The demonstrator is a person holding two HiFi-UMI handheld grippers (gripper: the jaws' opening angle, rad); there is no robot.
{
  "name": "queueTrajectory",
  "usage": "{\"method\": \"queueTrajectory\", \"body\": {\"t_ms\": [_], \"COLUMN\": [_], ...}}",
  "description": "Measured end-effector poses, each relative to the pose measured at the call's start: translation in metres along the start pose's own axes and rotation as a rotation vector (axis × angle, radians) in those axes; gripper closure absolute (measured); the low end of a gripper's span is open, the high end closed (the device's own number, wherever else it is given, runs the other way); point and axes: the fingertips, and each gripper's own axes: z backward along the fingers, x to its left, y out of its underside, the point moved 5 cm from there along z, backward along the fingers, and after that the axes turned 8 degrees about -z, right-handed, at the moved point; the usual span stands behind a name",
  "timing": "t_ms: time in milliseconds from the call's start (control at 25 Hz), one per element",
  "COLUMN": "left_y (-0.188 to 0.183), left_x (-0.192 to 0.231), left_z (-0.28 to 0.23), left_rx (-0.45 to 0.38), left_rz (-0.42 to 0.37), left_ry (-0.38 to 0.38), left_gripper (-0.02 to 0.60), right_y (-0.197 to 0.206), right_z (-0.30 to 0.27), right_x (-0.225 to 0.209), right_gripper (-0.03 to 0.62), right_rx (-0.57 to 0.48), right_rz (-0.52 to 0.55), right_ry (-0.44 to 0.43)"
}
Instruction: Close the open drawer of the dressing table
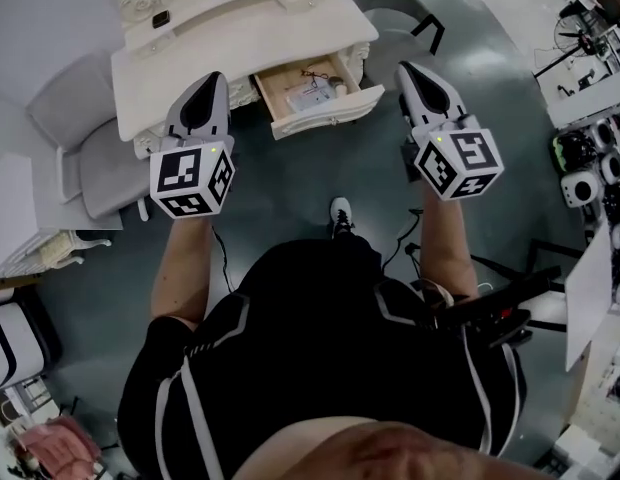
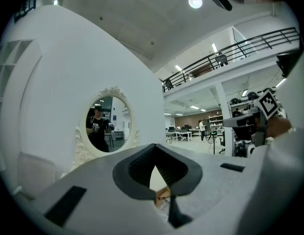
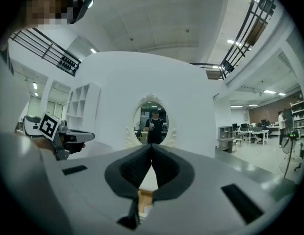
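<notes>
The pale wooden drawer [image 1: 312, 96] hangs open from the ornate white dressing table [image 1: 220, 43] at twelve o'clock; the left gripper [image 1: 212, 80] at ten and the right gripper [image 1: 410, 69] at two hover, fingers pressed together, empty

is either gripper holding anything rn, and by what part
Nothing is held. The left gripper and right gripper are both shut and empty, apart from the open drawer.

Floor: a glossy dark grey floor [image 1: 290, 188] was seen.
Wall: a curved white wall [image 2: 68, 67] was shown.
Upper level: a railed balcony [image 2: 230, 50] was noted.
Light: a ceiling lamp [image 2: 194, 2] was lit.
</notes>
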Motion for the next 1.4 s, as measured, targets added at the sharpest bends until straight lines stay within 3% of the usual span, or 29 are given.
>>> {"method": "queueTrajectory", "body": {"t_ms": [560, 680, 920, 1160, 1400], "left_y": [-0.008, -0.004, 0.002, 0.007, 0.064], "left_x": [-0.042, -0.05, -0.061, -0.062, -0.068], "left_z": [-0.095, -0.108, -0.131, -0.152, -0.163], "left_rx": [0.044, 0.075, 0.099, 0.1, 0.168], "left_rz": [-0.011, -0.038, 0.003, -0.009, -0.029], "left_ry": [-0.092, -0.152, -0.204, -0.249, -0.235], "left_gripper": [0.578, 0.578, 0.578, 0.578, 0.578], "right_y": [-0.018, -0.024, -0.022, -0.007, 0.048], "right_z": [-0.068, -0.076, -0.104, -0.135, -0.16], "right_x": [-0.105, -0.124, -0.154, -0.18, -0.185], "right_gripper": [0.589, 0.589, 0.589, 0.589, 0.589], "right_rx": [0.003, -0.012, 0.02, 0.049, 0.129], "right_rz": [0.01, 0.001, 0.014, -0.02, -0.028], "right_ry": [-0.125, -0.15, -0.21, -0.281, -0.3]}}
